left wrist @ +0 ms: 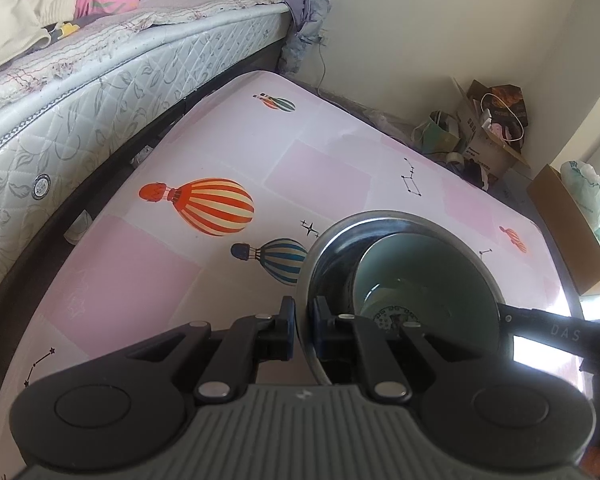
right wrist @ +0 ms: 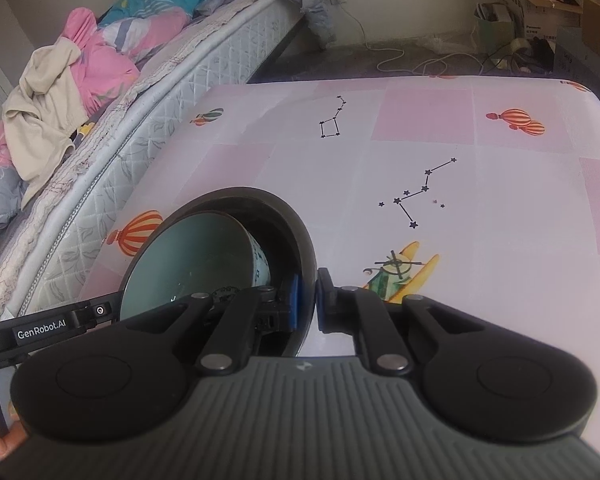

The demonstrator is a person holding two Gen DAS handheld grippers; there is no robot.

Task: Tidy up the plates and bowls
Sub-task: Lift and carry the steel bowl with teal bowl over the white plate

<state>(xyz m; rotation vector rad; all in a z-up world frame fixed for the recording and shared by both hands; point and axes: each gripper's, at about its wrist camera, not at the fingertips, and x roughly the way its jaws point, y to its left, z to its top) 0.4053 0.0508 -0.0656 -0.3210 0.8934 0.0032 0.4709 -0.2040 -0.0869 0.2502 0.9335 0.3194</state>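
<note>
Your left gripper (left wrist: 305, 330) pinches the steel bowl's (left wrist: 340, 248) rim, one finger outside the wall and one inside. Your right gripper (right wrist: 307, 302) clamps the opposite rim the same way. A teal ceramic bowl (left wrist: 424, 280) sits tilted inside the steel one, its base pattern partly hidden by the fingers. The balloon-print tablecloth (right wrist: 480, 200) lies below; you cannot tell whether the steel bowl touches it.

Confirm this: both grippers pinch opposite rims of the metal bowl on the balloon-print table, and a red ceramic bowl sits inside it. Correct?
Not quite. The bowl inside the metal bowl is pale green, not red; both wrist views show that. The rest holds: the left gripper and the right gripper each clamp that bowl's rim from opposite sides, over the balloon-print table.
</note>
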